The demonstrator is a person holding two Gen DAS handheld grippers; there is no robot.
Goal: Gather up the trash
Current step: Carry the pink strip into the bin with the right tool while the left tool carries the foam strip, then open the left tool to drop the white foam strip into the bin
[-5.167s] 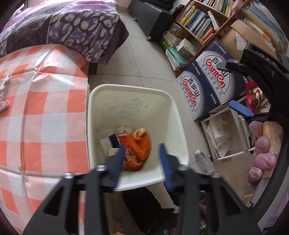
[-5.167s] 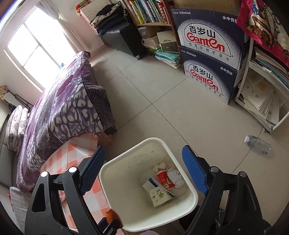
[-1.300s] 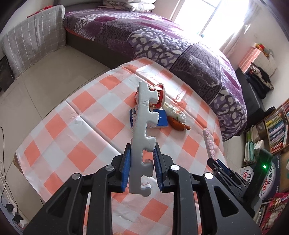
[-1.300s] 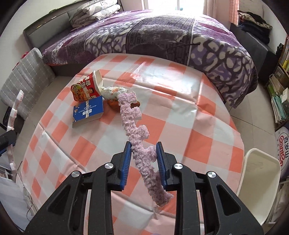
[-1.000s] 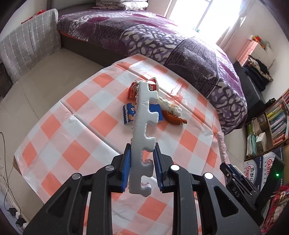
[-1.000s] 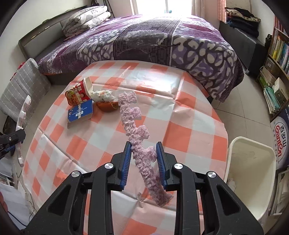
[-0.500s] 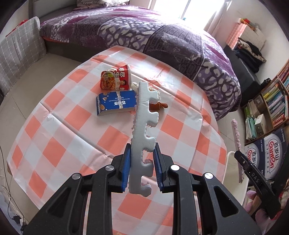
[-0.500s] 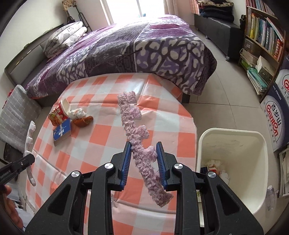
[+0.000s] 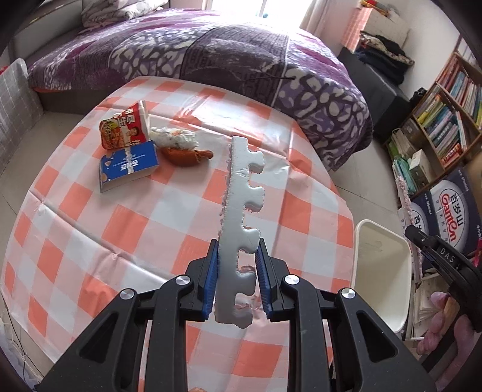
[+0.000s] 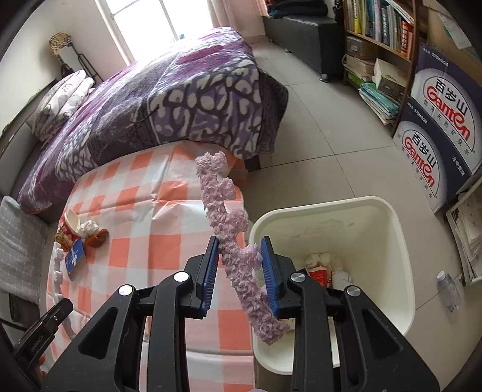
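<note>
My left gripper (image 9: 236, 280) is clamped on a long grey foam strip with puzzle teeth (image 9: 241, 229), which sticks up over the orange checked tablecloth (image 9: 126, 229). My right gripper (image 10: 241, 268) pinches a fuzzy purple foam strip (image 10: 232, 238) (it leans sideways) just beside the white plastic bin (image 10: 400, 241), which has trash inside.

Daylight floods in from the tall bright window (image 10: 141, 24) far ahead of the right tool, blown out to plain white, and washes a pale patch over the purple patterned bedspread (image 9: 241, 51) beyond the left tool. The glossy orange-and-white checked tablecloth (image 9: 126, 229) below the fingers carries soft sheen along its creases. Shadows are faint and diffuse. Both views bend strongly at the rim and darken into black corners; the centre is sharp.
</note>
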